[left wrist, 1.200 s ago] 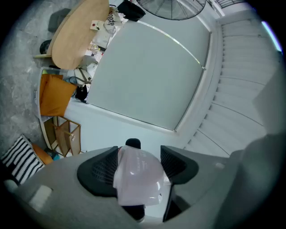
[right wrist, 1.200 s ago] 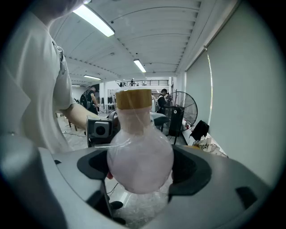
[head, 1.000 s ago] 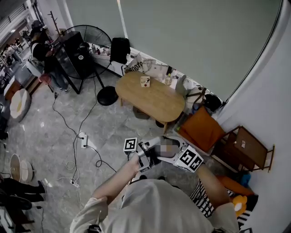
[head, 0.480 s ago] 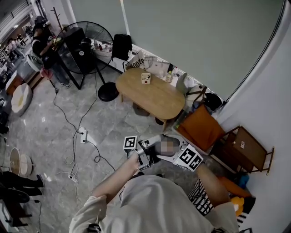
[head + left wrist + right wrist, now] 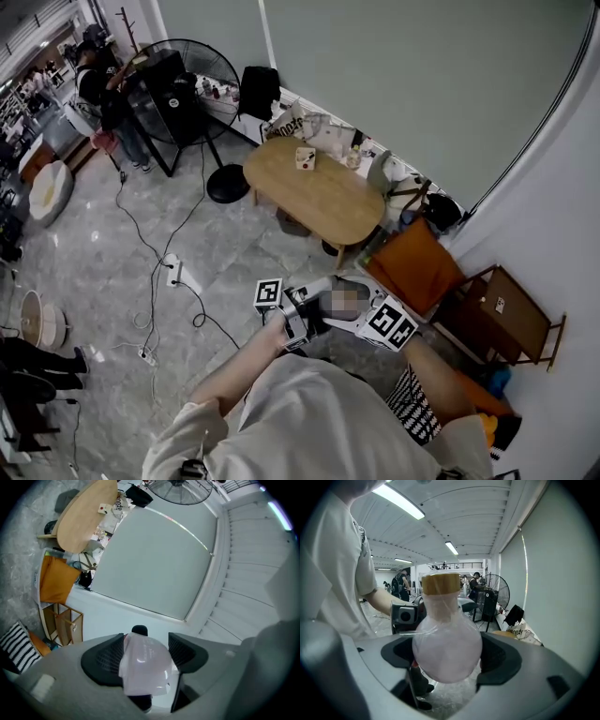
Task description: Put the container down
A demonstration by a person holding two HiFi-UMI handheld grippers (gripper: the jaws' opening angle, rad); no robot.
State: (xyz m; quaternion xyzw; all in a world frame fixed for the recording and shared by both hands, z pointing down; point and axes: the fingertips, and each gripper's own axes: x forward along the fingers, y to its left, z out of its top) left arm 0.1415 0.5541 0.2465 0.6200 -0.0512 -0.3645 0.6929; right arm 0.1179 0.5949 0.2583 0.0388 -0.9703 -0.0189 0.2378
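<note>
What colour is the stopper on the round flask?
Tan stopper atop the translucent pink round flask; clearest in the right gripper view.

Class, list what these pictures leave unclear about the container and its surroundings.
The container: in the head view a mosaic patch covers it.
Its contents: right gripper view, cloudy wall hides them.
The box on the table: head view, too small to identify.

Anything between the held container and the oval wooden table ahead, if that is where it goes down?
Nothing visible. The left gripper and right gripper both clamp the container; only bare floor lies between it and the table, whose near half is bare. A small box sits near its far edge.
</note>
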